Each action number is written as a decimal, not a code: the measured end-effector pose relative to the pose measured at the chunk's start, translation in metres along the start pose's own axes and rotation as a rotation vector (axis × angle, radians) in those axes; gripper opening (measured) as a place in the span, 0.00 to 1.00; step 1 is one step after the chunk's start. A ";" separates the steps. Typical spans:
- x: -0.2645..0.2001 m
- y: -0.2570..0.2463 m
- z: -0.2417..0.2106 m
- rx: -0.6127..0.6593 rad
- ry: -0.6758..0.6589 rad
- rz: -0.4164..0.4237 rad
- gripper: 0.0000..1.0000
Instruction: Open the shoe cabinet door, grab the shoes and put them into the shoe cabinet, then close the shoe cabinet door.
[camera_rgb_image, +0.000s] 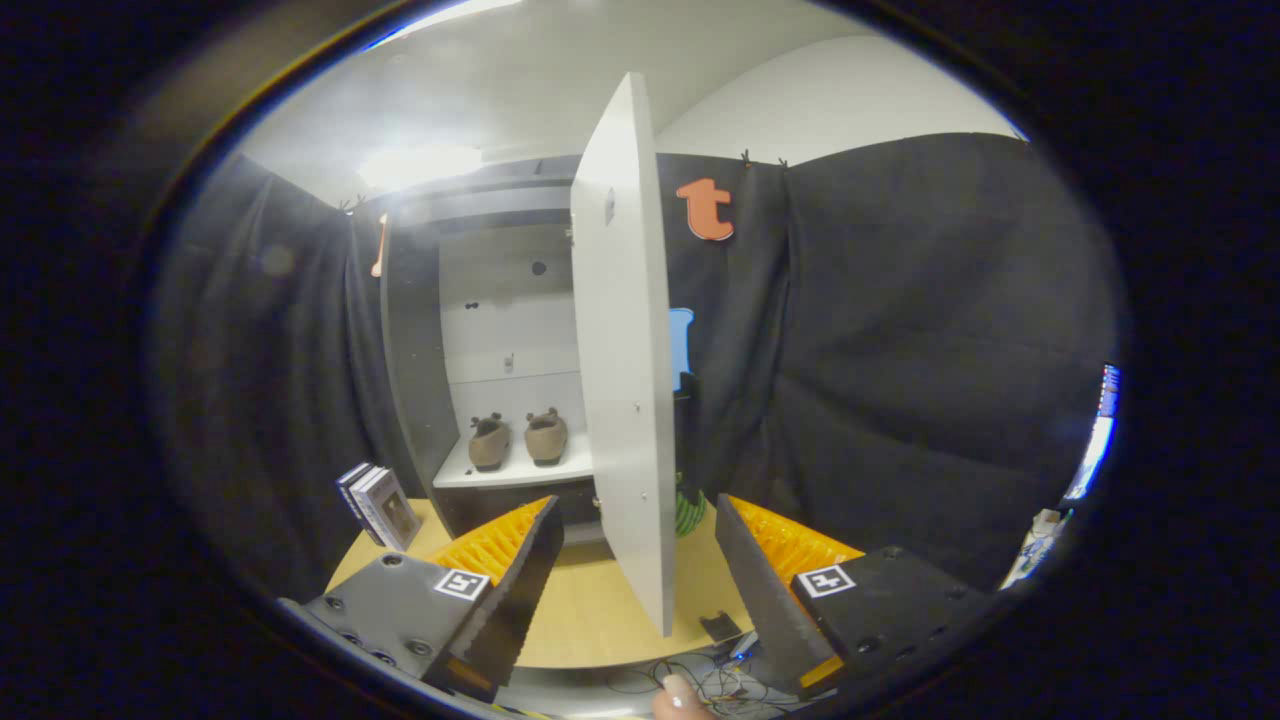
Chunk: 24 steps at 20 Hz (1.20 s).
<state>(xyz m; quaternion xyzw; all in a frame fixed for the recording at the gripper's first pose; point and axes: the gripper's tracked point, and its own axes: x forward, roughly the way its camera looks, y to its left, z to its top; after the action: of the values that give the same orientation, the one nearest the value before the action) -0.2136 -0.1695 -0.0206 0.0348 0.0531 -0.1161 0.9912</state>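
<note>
- The shoe cabinet (420, 330) stands beyond my gripper (635, 530), at about eleven o'clock, on the wooden table (590, 610).
- Its white cabinet door (625, 350) is swung wide open, edge-on to me at twelve o'clock, its lower edge reaching down between my fingers.
- My fingers are spread apart and hold nothing.
- The pair of brown shoes (518, 440) sits side by side on the cabinet's white shelf (510, 472), toes pointing inward.
- I judge closing is next: the door's tall axis lies dead ahead, so I would push its right face leftward.
- A small stack of books (378, 505) leans at nine o'clock beside the cabinet.
</note>
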 end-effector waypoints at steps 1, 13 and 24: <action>0.007 -0.011 0.004 -0.003 -0.008 0.000 0.96; 0.098 -0.047 0.027 -0.067 0.018 0.272 0.96; 0.089 0.005 0.027 -0.058 -0.043 0.463 0.94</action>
<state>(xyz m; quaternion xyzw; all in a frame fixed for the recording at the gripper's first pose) -0.1237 -0.1872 -0.0038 0.0152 0.0256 0.1152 0.9929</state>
